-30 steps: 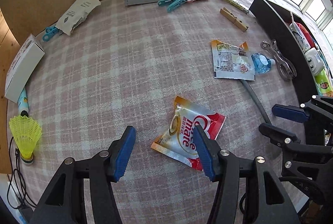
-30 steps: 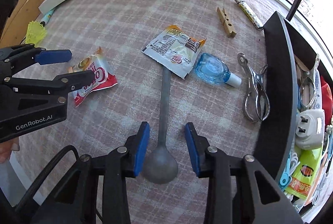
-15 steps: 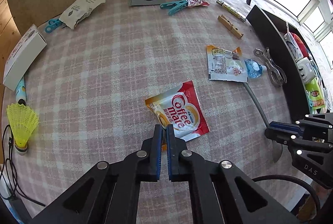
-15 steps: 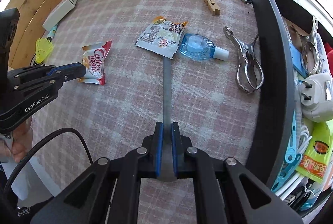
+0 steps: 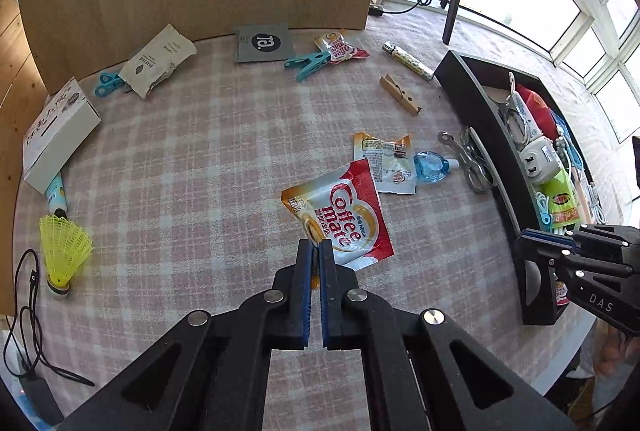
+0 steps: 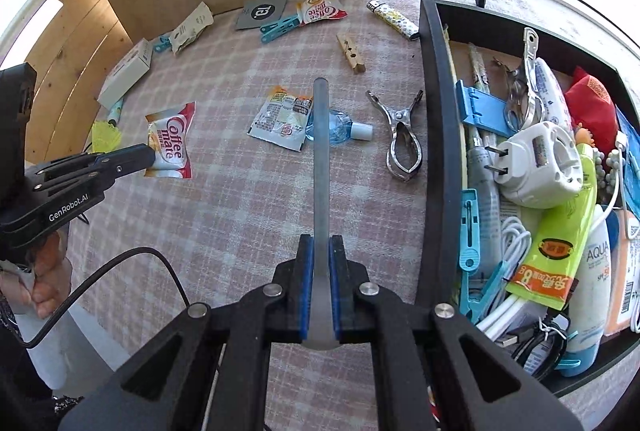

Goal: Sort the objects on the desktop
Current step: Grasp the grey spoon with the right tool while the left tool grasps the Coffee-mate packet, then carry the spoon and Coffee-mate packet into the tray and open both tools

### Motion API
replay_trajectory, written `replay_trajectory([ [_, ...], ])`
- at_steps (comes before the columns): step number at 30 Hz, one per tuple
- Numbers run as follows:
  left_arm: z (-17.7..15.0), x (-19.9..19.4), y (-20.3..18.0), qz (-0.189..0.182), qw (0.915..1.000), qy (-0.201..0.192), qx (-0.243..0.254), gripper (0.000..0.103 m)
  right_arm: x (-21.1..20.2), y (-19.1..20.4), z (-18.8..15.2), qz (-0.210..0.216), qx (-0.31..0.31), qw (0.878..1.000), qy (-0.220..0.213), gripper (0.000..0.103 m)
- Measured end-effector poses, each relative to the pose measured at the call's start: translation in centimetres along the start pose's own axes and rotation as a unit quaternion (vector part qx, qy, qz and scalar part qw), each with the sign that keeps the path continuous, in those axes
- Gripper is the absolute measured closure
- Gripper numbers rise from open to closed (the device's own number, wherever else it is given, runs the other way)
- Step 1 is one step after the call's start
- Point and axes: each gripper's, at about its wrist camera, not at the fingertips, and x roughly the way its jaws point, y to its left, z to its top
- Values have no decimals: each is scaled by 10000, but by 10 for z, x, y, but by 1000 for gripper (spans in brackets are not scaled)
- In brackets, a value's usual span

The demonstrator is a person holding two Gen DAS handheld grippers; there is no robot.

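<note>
The left gripper (image 5: 315, 247) is shut tight on the near corner of a red and white Coffee mate packet (image 5: 340, 215). The packet sticks out past the gripper tips toward 1 o'clock and hangs a little above the desk (image 5: 180, 171).

The right gripper (image 6: 319, 251) is shut on a gray spoon (image 6: 321, 167). It pinches the spoon close to the bowl, and the long handle points straight out to 12 o'clock, over a small blue bottle (image 6: 340, 129) and next to a second packet (image 6: 280, 117) that lies flat on the desk.

A black tray (image 6: 440, 135) full of things sits at 3 o'clock from the right gripper, close beside it. A metal clip (image 6: 402, 139) lies on the desk between the spoon handle and the tray. In the left view, a yellow shuttlecock (image 5: 64, 251) stands far off at 9 o'clock.
</note>
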Motion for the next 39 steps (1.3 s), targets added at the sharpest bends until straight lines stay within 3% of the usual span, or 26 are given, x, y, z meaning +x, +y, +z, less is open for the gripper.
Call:
replay_trajectory([
  [9,21,-13,-77,-504,9969,-130,593,101,-54,-64,-2,-480,572,9957,-548,95],
  [18,35,-21,-183,-1038,9837,-193,1455,101,-100,-152,-25,-1133,1449,9790,-879,95],
  [26,45,-19,-246,-1175,9733,-256,1955,100,-123,-195,-34,-1436,1829,9667,-1068,95],
  [28,45,-18,-255,-1156,9724,-328,2000,93,-123,-201,-34,-1443,1896,9651,-1084,95],
  [29,45,-15,-258,-1136,9730,-303,1985,81,-122,-204,-35,-1392,1946,9652,-1058,94],
  [30,45,-13,-259,-1158,9732,-250,1969,56,-120,-207,-35,-1358,2030,9646,-998,89],
  [31,44,-11,-260,-1190,9728,-231,1976,52,-119,-209,-36,-1349,2112,9631,-980,82],
  [39,41,-10,-249,-919,9756,-262,1977,59,-114,-201,-33,-1330,2044,9648,-989,80],
])
